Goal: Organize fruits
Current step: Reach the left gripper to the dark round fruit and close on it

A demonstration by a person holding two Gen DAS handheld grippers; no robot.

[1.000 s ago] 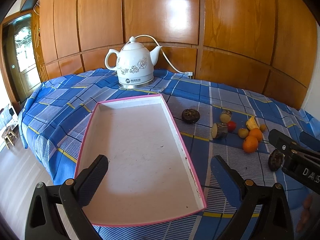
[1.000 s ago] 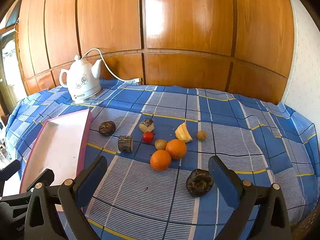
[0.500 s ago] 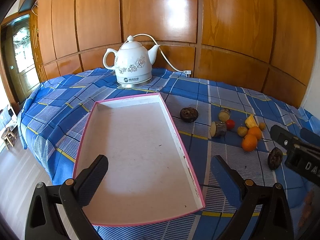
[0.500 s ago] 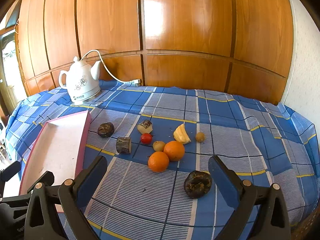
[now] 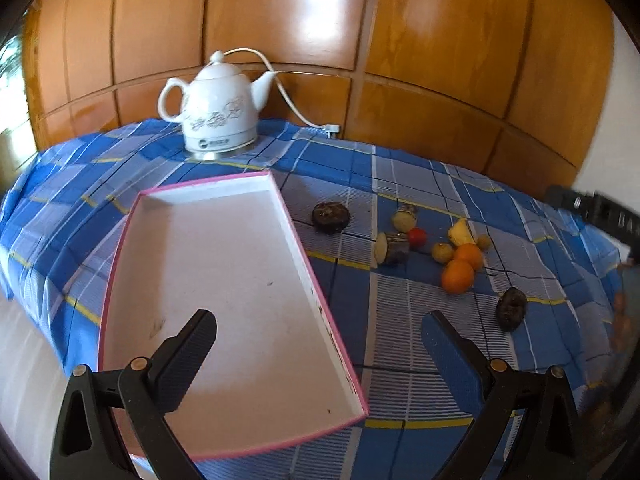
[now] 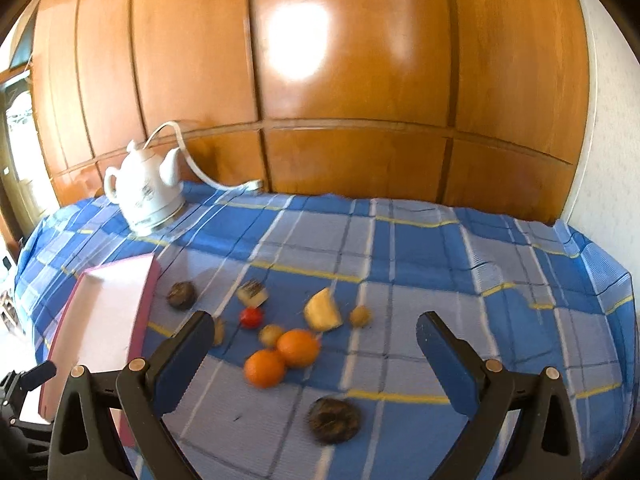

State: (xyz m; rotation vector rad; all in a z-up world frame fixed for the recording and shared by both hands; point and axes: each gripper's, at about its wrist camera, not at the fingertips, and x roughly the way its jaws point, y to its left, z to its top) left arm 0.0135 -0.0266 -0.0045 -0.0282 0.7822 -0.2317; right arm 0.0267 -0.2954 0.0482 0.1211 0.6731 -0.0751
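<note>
— Where is the tray, and how does it lie?

— My left gripper (image 5: pixel 320 344) hangs released over the near end of the pink-rimmed tray (image 5: pixel 120 264); its long axis runs from near to far, toward the white kettle (image 5: pixel 218 114) at the far left of the blue checked cloth (image 6: pixel 460 264)

— And the fruit?

— All on the cloth, right of the tray. I count two oranges (image 6: pixel 265 367) (image 6: pixel 298 347) touching, two dark round fruits, one (image 6: pixel 335 419) near, one (image 6: pixel 181 295) just beside the tray, one red tomato (image 6: pixel 251 317), one yellow wedge (image 6: pixel 322 314) and two small tan fruits (image 6: pixel 272 334) (image 6: pixel 360 315)

— Your right?

— My right gripper (image 6: pixel 316 344) is spread wide, empty, with the near dark fruit between its fingers (image 6: pixel 444 356) in the right wrist view
</note>
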